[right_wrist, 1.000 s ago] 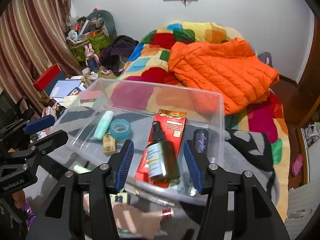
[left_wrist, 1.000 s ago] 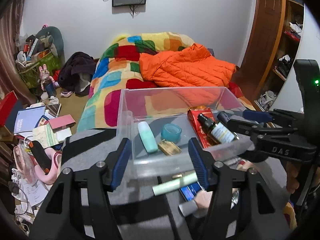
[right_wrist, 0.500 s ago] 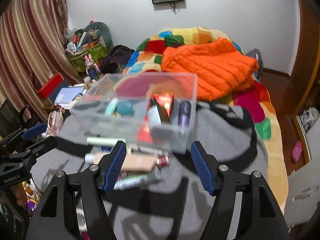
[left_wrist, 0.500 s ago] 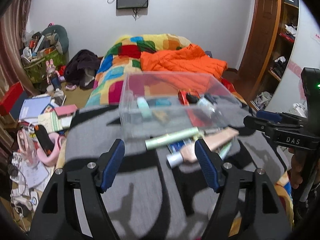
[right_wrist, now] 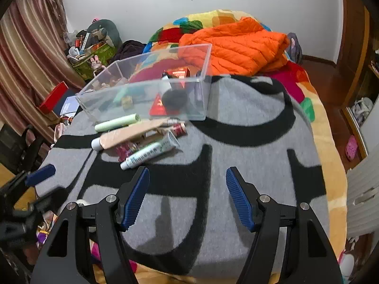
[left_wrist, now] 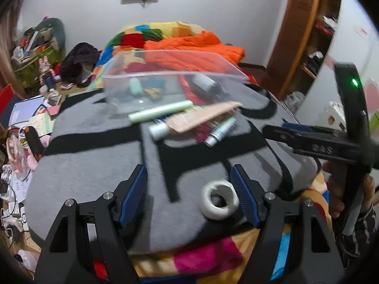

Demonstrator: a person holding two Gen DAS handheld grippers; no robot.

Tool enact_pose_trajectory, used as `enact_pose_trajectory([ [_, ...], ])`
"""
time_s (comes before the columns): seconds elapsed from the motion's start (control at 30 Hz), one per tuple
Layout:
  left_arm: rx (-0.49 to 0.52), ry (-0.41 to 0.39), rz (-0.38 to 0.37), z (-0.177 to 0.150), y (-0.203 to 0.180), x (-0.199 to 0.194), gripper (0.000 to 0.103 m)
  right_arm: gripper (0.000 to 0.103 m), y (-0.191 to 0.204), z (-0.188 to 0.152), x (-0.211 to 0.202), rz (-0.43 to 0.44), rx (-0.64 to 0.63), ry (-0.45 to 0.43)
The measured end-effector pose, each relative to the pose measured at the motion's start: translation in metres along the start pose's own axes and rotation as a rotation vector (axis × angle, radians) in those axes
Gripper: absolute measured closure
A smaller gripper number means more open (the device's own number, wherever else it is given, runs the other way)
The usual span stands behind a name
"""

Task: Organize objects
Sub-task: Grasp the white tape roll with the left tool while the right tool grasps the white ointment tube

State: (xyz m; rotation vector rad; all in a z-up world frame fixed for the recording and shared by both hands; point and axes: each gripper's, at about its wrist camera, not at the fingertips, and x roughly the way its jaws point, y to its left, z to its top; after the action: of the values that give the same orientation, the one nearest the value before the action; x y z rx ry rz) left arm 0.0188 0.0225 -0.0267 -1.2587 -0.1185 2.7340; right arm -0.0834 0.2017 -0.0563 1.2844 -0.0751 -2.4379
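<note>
Nearest the cameras, the left gripper (left_wrist: 189,194) stands with jaws apart and empty; a white roll of tape (left_wrist: 219,200) lies on the grey-and-black blanket (left_wrist: 94,170) between its fingers, close to the right-hand pad, not seen to touch it. The right gripper (right_wrist: 187,197) is likewise parted, with only blanket between its fingers. Beyond, a loose heap awaits sorting: a white printed tube (right_wrist: 148,154), a flat beige tube with a white cap (right_wrist: 128,137), a dark red item (right_wrist: 179,128) and a pale green tube (right_wrist: 117,123). Farther off, the clear plastic bin (right_wrist: 146,94) already holds a mint bottle, a red box and a dark bottle, partly blurred. Assessment: partly done; the tape and the heap remain outside the bin.
</note>
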Motion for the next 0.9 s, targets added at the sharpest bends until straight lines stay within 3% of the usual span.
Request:
enact_pose_trajectory([
  [0.23,0.052,0.022,-0.001,-0.020,-0.021,0.014,0.031,0.040,0.010,0.001,0.016,0.065,0.016,0.035],
  [0.33,0.040,0.026,0.002,-0.025,-0.015,0.018,0.044,0.040,0.021,0.006,0.026,0.096,0.016,0.047],
  [0.43,0.008,0.019,-0.053,-0.026,-0.006,0.016,0.055,0.040,0.032,0.012,0.040,0.111,0.015,0.060],
  [0.5,0.015,0.009,-0.039,-0.026,-0.005,0.014,0.066,0.042,0.037,0.016,0.047,0.110,0.011,0.067],
  [0.57,0.015,-0.003,-0.019,-0.023,-0.002,0.012,0.066,0.050,0.041,0.018,0.054,0.105,0.003,0.074],
  [0.7,0.004,-0.026,0.015,-0.016,0.011,0.010,0.066,0.056,0.046,0.021,0.062,0.092,-0.005,0.069],
  [0.9,-0.022,-0.044,0.043,-0.003,0.027,0.013,0.066,0.082,0.047,0.016,0.058,0.073,-0.056,0.052],
])
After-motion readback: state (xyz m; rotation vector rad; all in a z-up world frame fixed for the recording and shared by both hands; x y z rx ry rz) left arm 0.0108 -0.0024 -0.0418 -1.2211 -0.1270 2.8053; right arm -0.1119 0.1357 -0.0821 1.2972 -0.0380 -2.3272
